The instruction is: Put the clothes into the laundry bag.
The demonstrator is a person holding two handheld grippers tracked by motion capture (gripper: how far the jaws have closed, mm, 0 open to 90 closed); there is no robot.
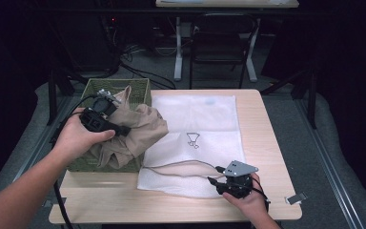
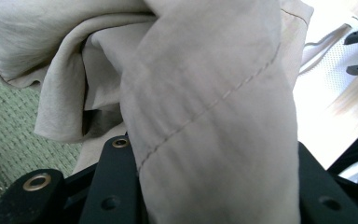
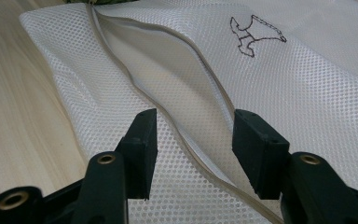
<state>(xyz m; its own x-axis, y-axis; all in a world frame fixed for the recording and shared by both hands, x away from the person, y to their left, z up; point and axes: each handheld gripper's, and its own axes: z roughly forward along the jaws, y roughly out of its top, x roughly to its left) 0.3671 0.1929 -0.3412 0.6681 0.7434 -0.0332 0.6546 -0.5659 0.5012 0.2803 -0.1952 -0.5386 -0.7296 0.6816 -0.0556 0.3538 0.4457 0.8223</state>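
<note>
The left gripper (image 1: 106,109) is clamped on soft, crumpled beige cloth (image 1: 138,131) above the woven green basket (image 1: 138,87). The right gripper (image 3: 193,140), jaws apart, straddles the white mesh bag's (image 1: 205,124) zipper opening on the worktop (image 1: 262,143).

A pale wooden worktop (image 1: 262,143) carries a white mesh bag (image 1: 195,143) spread flat across its middle, a small dark emblem printed near its centre. At the left edge stands a green woven basket (image 1: 138,88), with a beige garment (image 1: 140,131) bunched over its near side and spilling toward the bag. The left gripper (image 1: 116,128) clamps a fold of that garment. The right gripper (image 1: 214,175) rests at the bag's near edge, jaws apart, cable looping across the mesh.
</note>
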